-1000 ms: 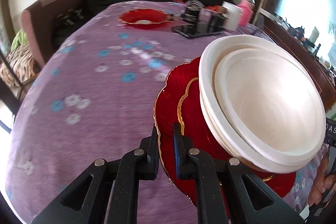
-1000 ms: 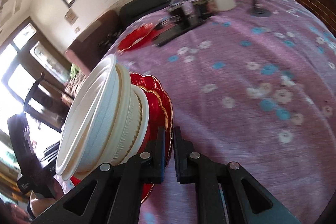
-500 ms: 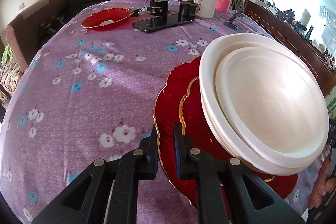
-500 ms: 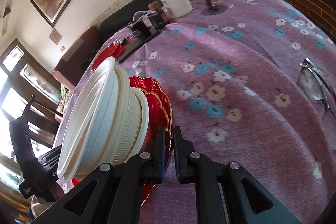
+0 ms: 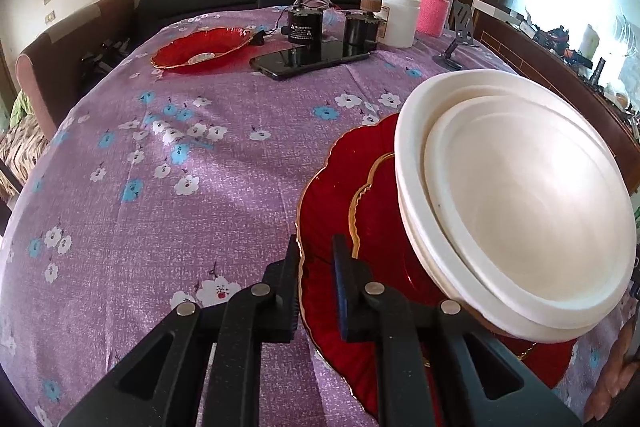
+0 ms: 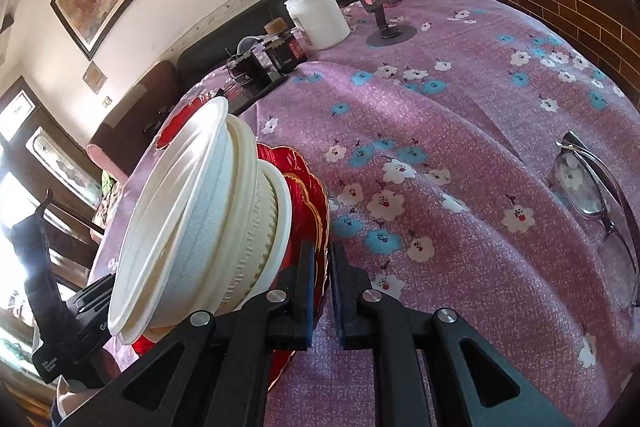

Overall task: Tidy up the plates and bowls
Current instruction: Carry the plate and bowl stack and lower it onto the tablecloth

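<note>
Both tongs are closed almost fully on one stack: the left gripper [image 5: 316, 255] pinches the near rim of the red plates [image 5: 340, 211], and the right gripper [image 6: 320, 267] pinches the opposite rim, so the load hangs between them over the table [image 5: 160, 187], with the white bowls [image 5: 520, 195] sitting nested on top. The stack seems to be on its way to a resting place, and to do this well I would keep both hands at the same height and lower together, because the bowls look smooth and only rest there, so a tilt may let them slide. The cloth on the table is purple with small flowers and looks soft. The bowls are round, matte and deep. The plates are glossy red with a wavy gold edge, thin, probably slippery between the pads. One more red plate [image 5: 202, 49] lies far away on the table.
</note>
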